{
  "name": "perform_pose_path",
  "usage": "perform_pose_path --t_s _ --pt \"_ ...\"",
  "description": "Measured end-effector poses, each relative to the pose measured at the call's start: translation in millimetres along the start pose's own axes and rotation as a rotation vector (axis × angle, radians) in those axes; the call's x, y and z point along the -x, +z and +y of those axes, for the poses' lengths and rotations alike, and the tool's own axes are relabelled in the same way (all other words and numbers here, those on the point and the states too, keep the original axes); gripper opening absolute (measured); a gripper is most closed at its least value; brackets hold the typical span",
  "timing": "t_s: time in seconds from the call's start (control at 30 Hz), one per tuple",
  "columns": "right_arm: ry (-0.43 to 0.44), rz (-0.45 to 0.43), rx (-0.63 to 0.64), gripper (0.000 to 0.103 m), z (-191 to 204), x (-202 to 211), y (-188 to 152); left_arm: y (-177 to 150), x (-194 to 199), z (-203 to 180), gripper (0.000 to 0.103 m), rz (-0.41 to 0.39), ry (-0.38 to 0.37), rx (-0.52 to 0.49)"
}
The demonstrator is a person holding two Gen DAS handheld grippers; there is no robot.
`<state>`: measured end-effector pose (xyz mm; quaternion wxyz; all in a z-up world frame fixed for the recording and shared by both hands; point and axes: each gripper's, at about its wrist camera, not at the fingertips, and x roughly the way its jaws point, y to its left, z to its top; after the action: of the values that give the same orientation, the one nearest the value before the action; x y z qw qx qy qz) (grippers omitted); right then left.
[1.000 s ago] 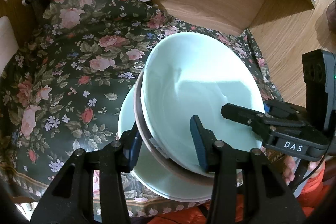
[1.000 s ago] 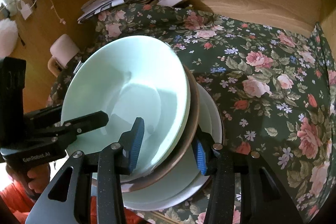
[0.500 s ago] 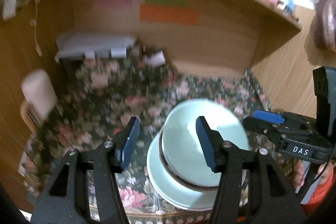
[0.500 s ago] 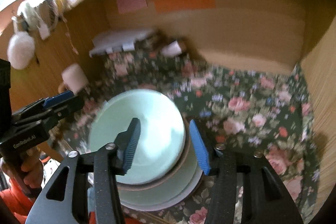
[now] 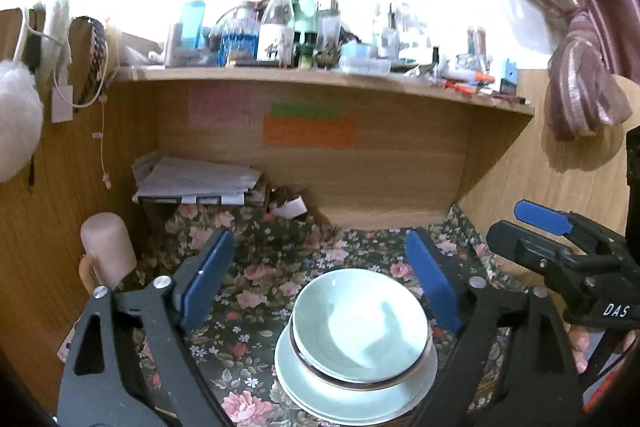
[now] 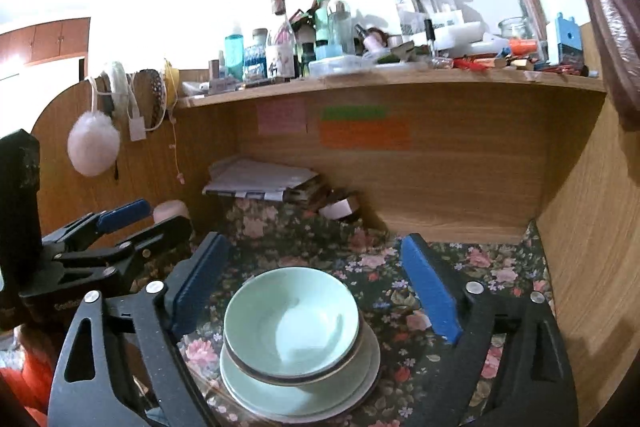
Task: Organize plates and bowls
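Left gripper (image 5: pixel 320 279) and right gripper (image 6: pixel 316 279): jaws opening wide, gripping nothing. Green bowl (image 5: pixel 362 325) stacked on plates (image 5: pixel 356 393), at 6 o'clock on floral cloth (image 5: pixel 260 267).

bowl (image 5: pixel 362 323) on plates (image 5: pixel 356 393), papers (image 5: pixel 196 179) seemingly behind-left.

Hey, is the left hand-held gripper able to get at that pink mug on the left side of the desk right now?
Probably yes. The left hand-held gripper holds nothing as its jaws open, and only bare floral cloth lies between it and the pink mug.
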<state>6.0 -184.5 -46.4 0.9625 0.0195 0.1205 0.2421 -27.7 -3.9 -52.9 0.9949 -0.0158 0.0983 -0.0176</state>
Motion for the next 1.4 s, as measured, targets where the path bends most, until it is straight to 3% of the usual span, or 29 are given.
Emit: perform_pose_path --t_s 0.1,0.2,1.4 --pt "-0.013 -0.013 -0.002 0.101 1.2 1.5 -2.5 -2.3 9.2 -3.2 0.098 -0.024 -0.004 -0.009" --pt "-0.035 -0.03 0.012 0.103 3.8 6.5 -3.7 -4.3 15.1 -5.8 0.099 -0.043 -0.004 -0.017" --pt "-0.02 -0.031 -0.002 0.103 4.0 13.0 -6.0 -7.9 20.9 -6.3 0.102 -0.072 -0.014 0.001"
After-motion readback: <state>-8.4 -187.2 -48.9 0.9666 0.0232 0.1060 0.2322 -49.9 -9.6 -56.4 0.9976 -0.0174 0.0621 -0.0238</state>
